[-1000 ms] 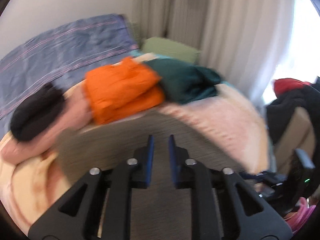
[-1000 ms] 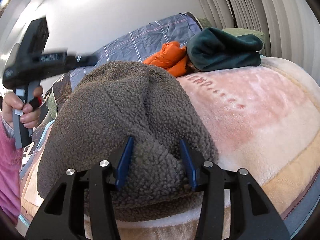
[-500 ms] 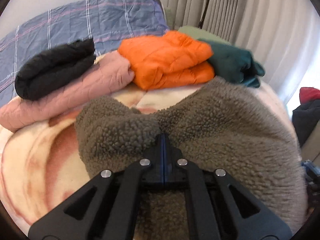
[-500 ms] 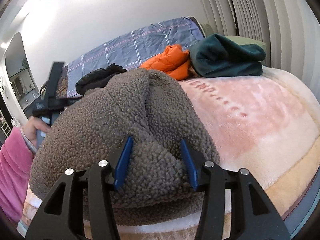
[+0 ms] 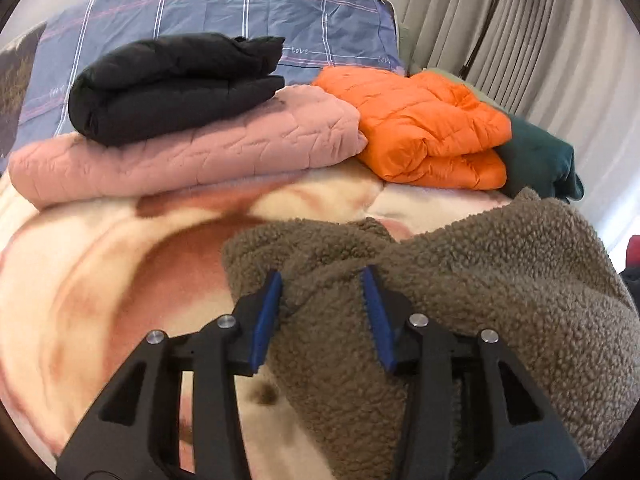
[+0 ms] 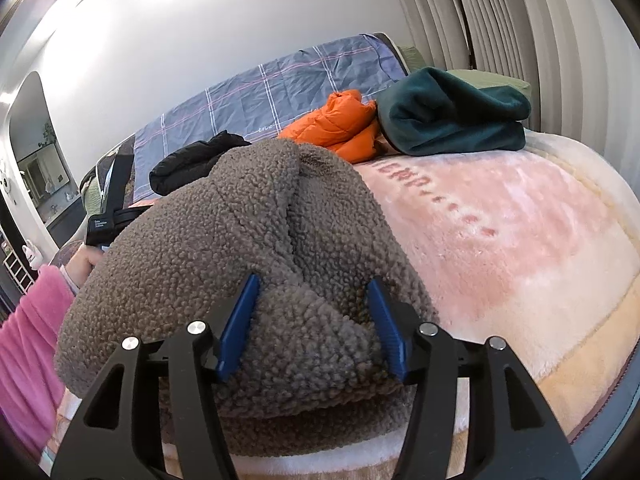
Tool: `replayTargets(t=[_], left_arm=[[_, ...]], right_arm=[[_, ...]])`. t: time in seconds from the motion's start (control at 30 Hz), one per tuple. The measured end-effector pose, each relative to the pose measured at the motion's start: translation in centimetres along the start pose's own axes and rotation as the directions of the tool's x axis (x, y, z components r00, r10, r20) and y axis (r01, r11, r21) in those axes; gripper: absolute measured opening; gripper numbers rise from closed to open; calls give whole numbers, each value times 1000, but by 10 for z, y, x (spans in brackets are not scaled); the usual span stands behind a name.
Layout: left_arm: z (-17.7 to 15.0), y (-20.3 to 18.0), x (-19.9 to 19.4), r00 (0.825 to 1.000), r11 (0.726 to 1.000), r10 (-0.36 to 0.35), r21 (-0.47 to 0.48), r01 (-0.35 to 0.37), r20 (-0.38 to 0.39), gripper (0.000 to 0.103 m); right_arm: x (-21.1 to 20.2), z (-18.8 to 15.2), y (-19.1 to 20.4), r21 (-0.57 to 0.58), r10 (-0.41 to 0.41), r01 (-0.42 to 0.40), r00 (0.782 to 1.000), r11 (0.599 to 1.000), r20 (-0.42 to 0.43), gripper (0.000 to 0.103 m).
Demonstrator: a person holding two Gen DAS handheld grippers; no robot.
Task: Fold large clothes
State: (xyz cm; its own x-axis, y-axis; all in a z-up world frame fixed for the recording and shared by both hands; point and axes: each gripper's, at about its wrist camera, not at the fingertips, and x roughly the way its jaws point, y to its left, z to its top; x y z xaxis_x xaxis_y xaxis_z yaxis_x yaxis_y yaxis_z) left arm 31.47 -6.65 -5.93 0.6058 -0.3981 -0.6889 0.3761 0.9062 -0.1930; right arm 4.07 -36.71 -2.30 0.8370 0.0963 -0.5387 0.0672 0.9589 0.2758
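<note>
A brown fleece garment point(image 5: 460, 288) lies bunched on the pink and cream blanket point(image 5: 100, 280) of the bed; it also shows in the right wrist view point(image 6: 240, 240). My left gripper point(image 5: 320, 308) is open, its blue pads on either side of a fold at the fleece's left edge. My right gripper point(image 6: 312, 320) is open, its jaws wide around a thick roll of the fleece at the near edge. The left gripper's body point(image 6: 108, 216) and the hand holding it show at the left of the right wrist view.
Folded clothes sit at the head of the bed: a black jacket point(image 5: 172, 80) on a pink quilted piece point(image 5: 192, 156), an orange puffer jacket point(image 5: 432, 128), and a dark green fleece point(image 6: 452, 116). A blue plaid pillow point(image 5: 224, 12) and curtains point(image 6: 500, 12) stand behind.
My left gripper was shut on the fleece half a second ago and has opened. It has dropped lower toward the bed. My right gripper has hardly moved.
</note>
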Motion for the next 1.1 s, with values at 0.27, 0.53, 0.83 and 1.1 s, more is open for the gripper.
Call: replayTargets(t=[0.27, 0.53, 0.83, 1.1], left_arm=[[7, -28, -34, 994, 987, 103, 118, -108, 46, 19], [32, -116, -94, 969, 952, -239, 212, 220, 69, 7], [-5, -193, -3, 986, 878, 20, 475, 62, -166, 16], [-5, -191, -10, 989, 885, 7, 462, 61, -146, 14]], right_arm=[[-2, -2, -1, 0, -9, 9, 1000, 1000, 3, 58], [-3, -3, -1, 14, -7, 7, 1000, 1000, 6, 58], [-2, -3, -8, 47, 3, -3, 1000, 999, 4, 58], [-40, 19, 15, -52, 50, -45, 994, 998, 95, 58]])
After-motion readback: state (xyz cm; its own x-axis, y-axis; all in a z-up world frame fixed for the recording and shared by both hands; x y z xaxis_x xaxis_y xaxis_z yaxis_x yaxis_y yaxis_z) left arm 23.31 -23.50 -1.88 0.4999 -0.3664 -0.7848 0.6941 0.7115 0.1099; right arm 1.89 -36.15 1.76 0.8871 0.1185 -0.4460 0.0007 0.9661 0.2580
